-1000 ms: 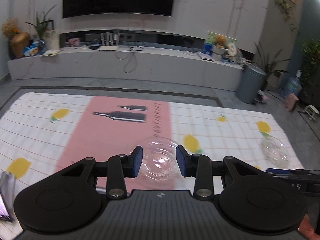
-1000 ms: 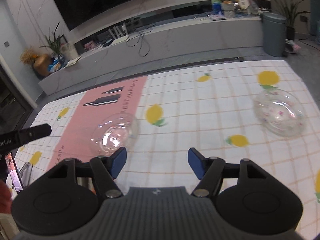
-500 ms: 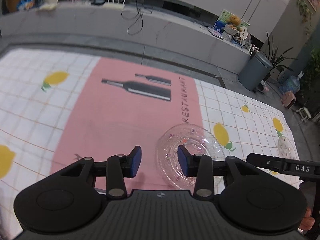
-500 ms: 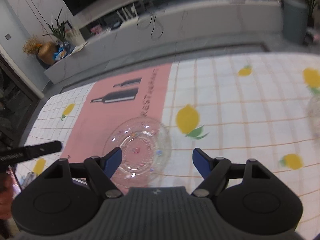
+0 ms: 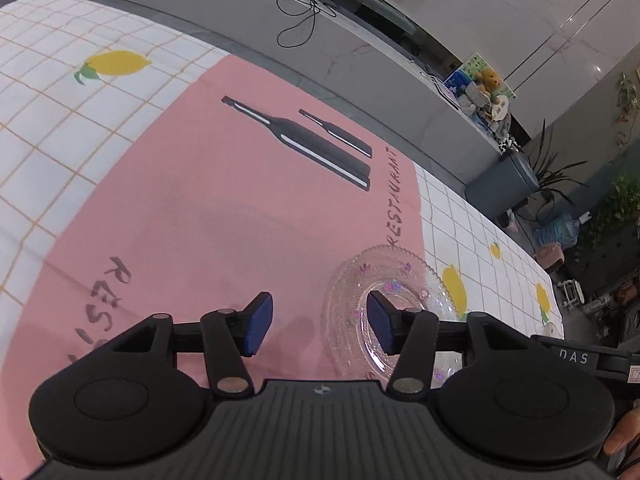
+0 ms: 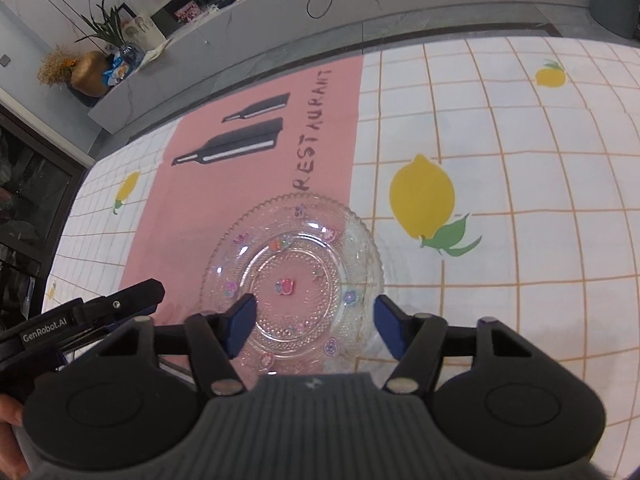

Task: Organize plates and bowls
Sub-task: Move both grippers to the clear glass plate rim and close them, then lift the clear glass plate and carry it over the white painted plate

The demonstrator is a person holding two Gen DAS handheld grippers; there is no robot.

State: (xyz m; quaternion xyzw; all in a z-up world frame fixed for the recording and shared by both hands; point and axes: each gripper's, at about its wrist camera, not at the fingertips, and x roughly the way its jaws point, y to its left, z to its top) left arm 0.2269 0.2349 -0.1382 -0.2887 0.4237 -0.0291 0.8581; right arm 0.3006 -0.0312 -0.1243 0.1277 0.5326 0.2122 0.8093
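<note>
- On the worktop (image 6: 520, 140), a clear glass plate (image 6: 292, 276) is lying flat, straddling the edge between the pink mat (image 6: 256, 168) and the lemon-print cloth (image 6: 500, 240), just beside a printed lemon (image 6: 422, 196).
- Compared with a second ago, both cameras are sitting much lower and closer; the television wall that filled the top of the views has slid out, and the plate is now filling the middle of the right wrist view.
- The right claw (image 6: 314, 326) is hanging wide open over the near half of the plate, one blue pad above the plate's inner ring and the other near its right rim, gripping nothing; whether the pads are touching the glass cannot be told.
- The left claw (image 5: 318, 326) is also standing open and empty; it has swung left since half a second ago, so its gap is now lying over bare pink mat while its right pad is overlapping the plate (image 5: 384, 304).
- The second glass dish, plain at the far right a second ago, is now showing only as a sliver at the cloth's edge (image 5: 554, 328) in the left wrist view.
</note>
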